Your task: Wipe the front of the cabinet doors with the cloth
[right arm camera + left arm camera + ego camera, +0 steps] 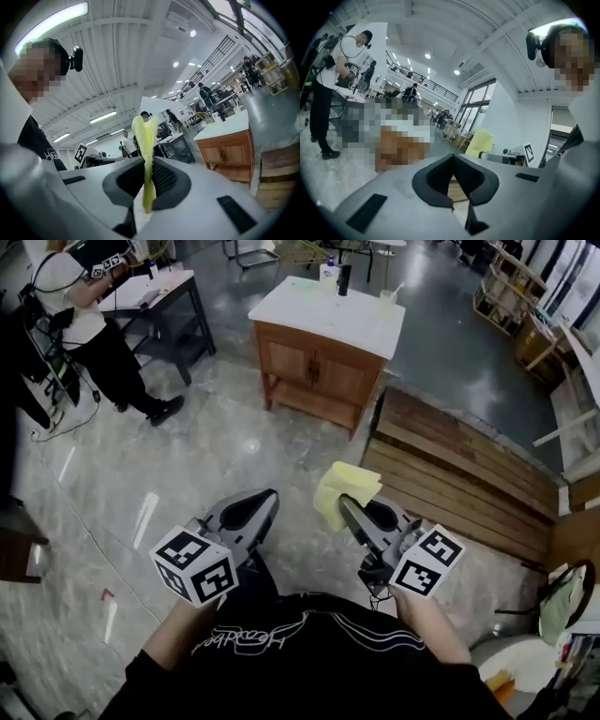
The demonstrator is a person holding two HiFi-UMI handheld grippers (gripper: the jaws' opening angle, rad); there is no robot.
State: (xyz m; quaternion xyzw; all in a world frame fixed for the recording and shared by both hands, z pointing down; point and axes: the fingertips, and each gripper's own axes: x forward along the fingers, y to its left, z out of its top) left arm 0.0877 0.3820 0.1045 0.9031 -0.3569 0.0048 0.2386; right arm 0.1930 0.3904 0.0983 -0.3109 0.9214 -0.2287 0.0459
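The yellow cloth (347, 488) is in my right gripper (351, 510), whose jaws are clamped on a fold of it. The rest stands up past the tips like a small flag, and in the right gripper view it runs as a thin edge straight between the pads. My left gripper (255, 507) has its jaws brought together on nothing. I hold both side by side, close in front of my chest.

The wooden cabinet (314, 367) stands well apart from them across the polished floor (187, 456). Its two doors (343, 379) are closed and face me, under a white countertop (309, 310) carrying what may be a bottle or two, too small for me to be sure. A slatted wooden platform (459, 465) lies to the right of my path, and a person (84, 324) works at a dark table (164, 301) far left.

I judge the wiping not yet begun. Having the cloth gripped is the only part done. Closing on the cabinet, laying the cloth flat against a door and rubbing across both fronts all remain
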